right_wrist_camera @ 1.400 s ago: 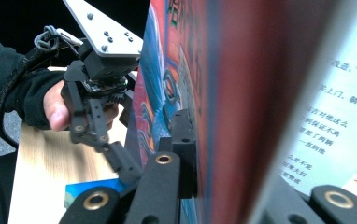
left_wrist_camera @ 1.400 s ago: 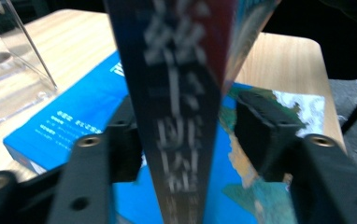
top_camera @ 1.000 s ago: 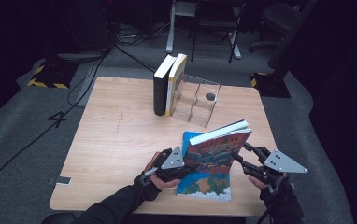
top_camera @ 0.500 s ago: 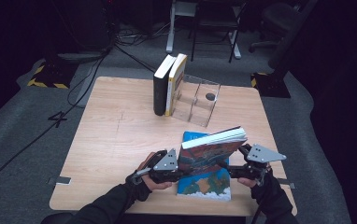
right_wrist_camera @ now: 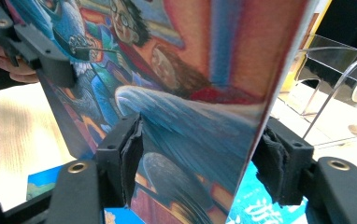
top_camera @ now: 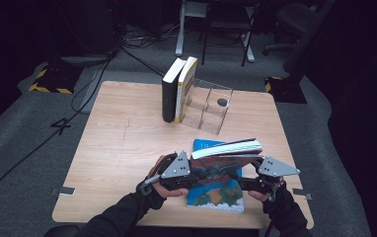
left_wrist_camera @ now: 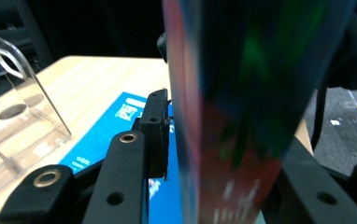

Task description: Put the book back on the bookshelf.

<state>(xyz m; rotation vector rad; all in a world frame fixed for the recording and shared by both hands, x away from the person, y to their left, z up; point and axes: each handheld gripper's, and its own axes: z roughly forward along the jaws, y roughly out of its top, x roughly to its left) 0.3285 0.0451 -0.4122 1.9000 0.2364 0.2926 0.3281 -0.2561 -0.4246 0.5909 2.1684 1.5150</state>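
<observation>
Two books [top_camera: 178,89] already stand upright against the clear acrylic stand [top_camera: 208,106] in the upper middle of the high view, so that part of the shelving looks done — what is left, by my reading, is the illustrated book [top_camera: 226,155] now held up between both grippers in the lower middle of the frame, and after it the blue book [top_camera: 216,195] lying flat on the desk [top_camera: 117,148] directly beneath it. The lifted book is off the desk and tilted, its page edge toward the top of the frame, and it has not yet reached the stand, which is well apart from it. The left gripper [top_camera: 189,175] has one end of the book between its jaws; in the left gripper view the spine [left_wrist_camera: 232,116] runs up the middle, with a sliver of gap beside the left-hand pad, and these jaws have just been opening, so I cannot tell whether they are pressing. The right gripper [top_camera: 248,180] straddles the other end: in the right gripper view the cover [right_wrist_camera: 176,93] sits between the pads, which look to be pressing on it, the jaws having just been closing around the book.
</observation>
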